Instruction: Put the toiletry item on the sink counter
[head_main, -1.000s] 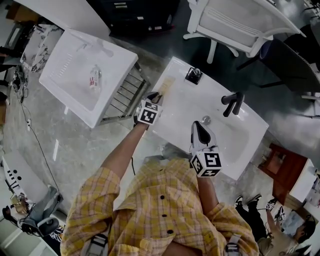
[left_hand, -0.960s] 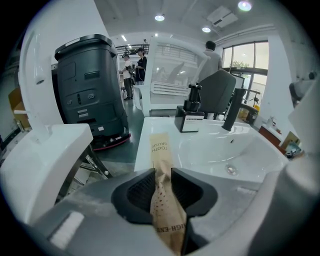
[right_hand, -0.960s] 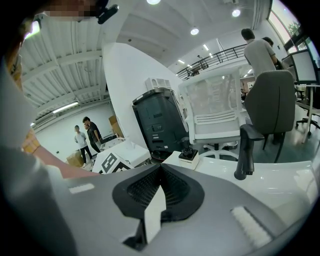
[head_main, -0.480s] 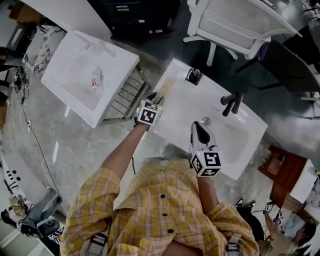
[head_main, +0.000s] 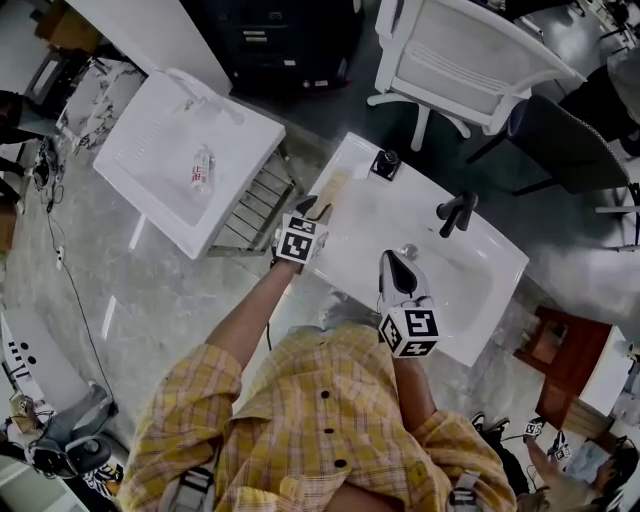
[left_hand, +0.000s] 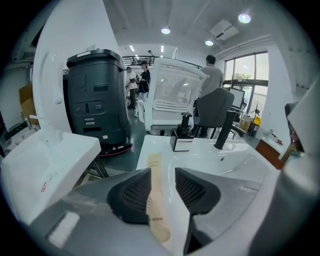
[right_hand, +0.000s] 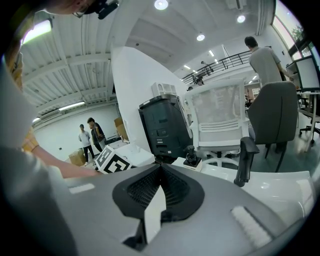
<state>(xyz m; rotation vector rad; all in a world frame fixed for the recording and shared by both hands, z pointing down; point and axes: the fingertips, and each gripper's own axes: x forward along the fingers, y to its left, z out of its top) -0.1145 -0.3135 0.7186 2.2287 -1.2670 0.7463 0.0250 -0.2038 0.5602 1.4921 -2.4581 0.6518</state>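
Two white ceramic sinks: left sink, right sink. One tan paper-wrapped toiletry stick, one black faucet, one black pump dispenser, one clear plastic bottle.

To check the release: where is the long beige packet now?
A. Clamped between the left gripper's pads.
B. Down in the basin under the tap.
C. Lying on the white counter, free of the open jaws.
C: the beige packet lies flat on the sink counter; the jaws of the left gripper, which have just been opening, stand wide and press on nothing.
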